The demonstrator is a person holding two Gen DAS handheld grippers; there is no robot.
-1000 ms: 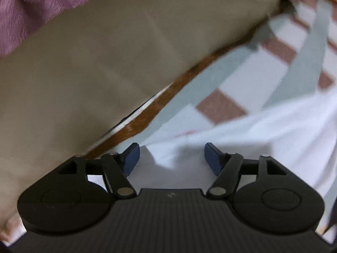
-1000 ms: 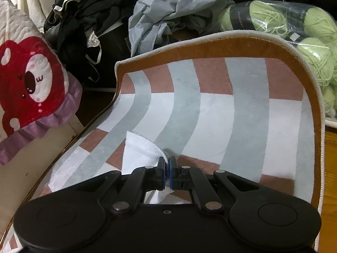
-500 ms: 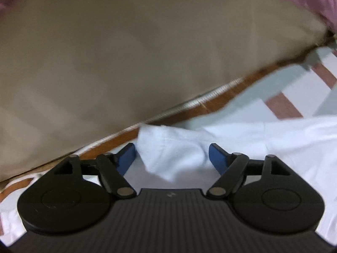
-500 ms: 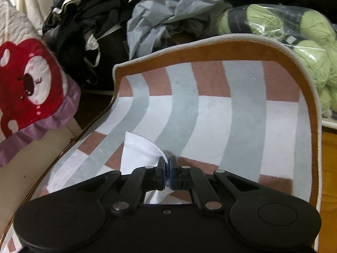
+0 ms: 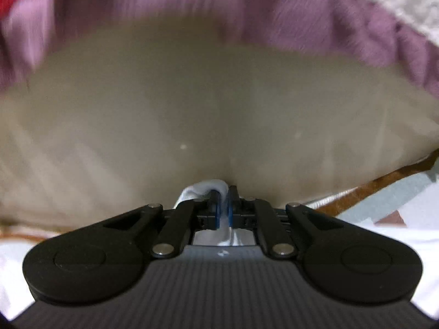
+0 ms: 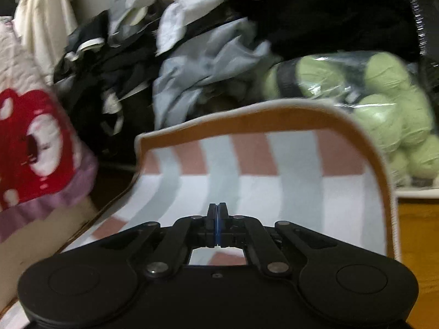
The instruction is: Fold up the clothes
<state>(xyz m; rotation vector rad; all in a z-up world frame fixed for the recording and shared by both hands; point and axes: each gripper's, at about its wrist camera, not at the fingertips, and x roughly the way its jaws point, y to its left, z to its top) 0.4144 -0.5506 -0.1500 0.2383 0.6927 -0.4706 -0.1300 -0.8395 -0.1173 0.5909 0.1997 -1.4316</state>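
Left wrist view: left gripper angled down, jaws just closed, pinching a bunched fold of white garment hard against a beige cushion (purple trim above, blurred). More white cloth spreads below it over the striped rug.

Right gripper tilted down over the rug, pads pressed together; no cloth shows between them. Clothes pile behind, smeared by blur.
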